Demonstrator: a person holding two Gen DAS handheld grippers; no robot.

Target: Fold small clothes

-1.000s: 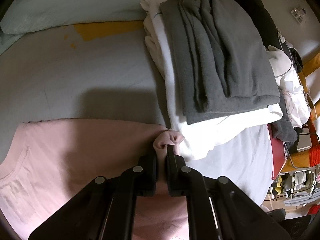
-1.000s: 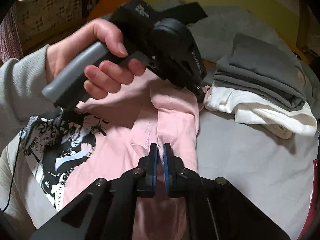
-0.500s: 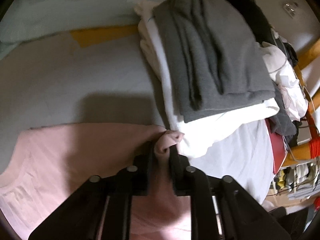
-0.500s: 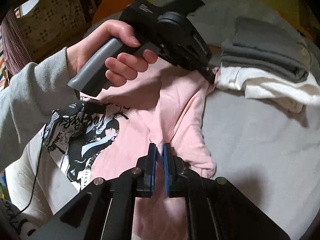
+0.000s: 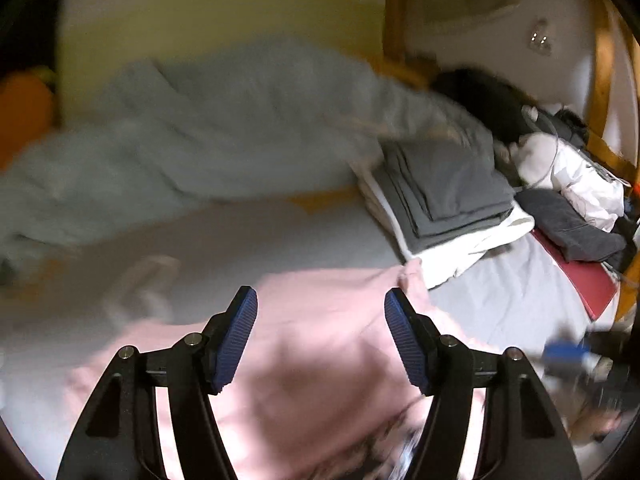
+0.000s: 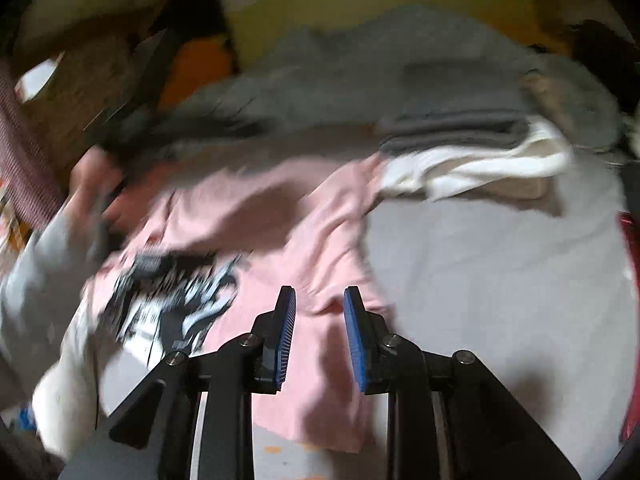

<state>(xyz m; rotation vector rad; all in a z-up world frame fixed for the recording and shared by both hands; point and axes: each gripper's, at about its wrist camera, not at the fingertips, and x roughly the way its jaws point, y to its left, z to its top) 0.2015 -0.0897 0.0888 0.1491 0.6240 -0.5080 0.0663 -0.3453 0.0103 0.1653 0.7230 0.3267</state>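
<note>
A pink shirt [image 5: 320,352] [image 6: 316,248] with a black-and-white print [image 6: 176,292] lies flat on the grey bed sheet [image 6: 500,280], one side folded over. My left gripper [image 5: 321,300] hovers above it, its jaws opening, with nothing between the blue pads [image 5: 236,332]. My right gripper [image 6: 319,300] is above the shirt's near edge, its jaws also opening, and the cloth lies loose below them. In the right wrist view the left gripper is a dark blur [image 6: 132,128] at the left in a person's hand [image 6: 92,184].
A stack of folded grey [image 5: 444,188] and white clothes [image 5: 472,248] sits beside the pink shirt's far corner. A pale blue duvet [image 5: 200,136] is bunched at the back. A red book [image 5: 576,276], dark clothes and a wooden frame [image 5: 608,92] crowd the right side.
Both grippers have let go of the pink shirt and their jaws have parted. The left gripper has lifted and swung back away from the folded stack; the right has shifted a little.
</note>
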